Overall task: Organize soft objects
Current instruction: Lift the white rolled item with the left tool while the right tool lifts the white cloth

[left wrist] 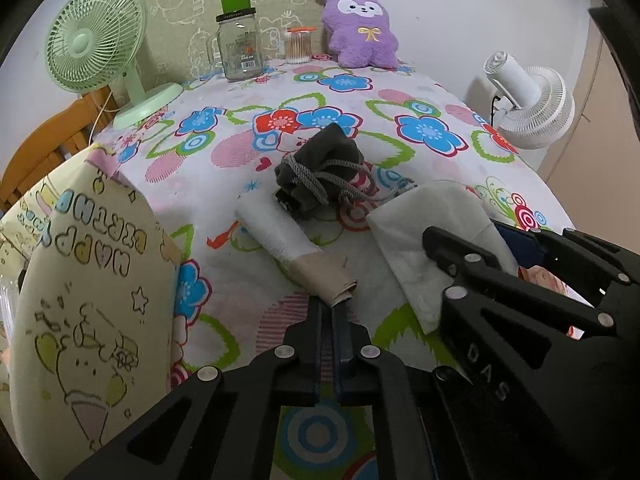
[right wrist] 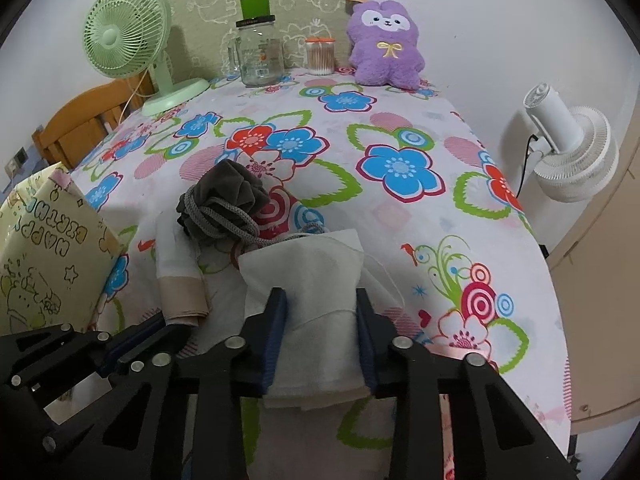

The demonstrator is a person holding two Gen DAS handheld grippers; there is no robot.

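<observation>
Right hand-held gripper astride white cloth, near table edge

Home: floral tablecloth, plush toy

A flower-printed tablecloth fills the frame's middle. Upper left stands a pale green desk fan; top centre, a clear glass jar with a green lid and a small cotton-swab tub. A white fan sits right.

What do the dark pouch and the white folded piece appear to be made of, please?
The dark pouch looks like soft matte velvety fabric, gathered by a braided grey cord. The white folded piece seems thin nonwoven cloth, possibly a face mask, with faint stitched seams.
</observation>
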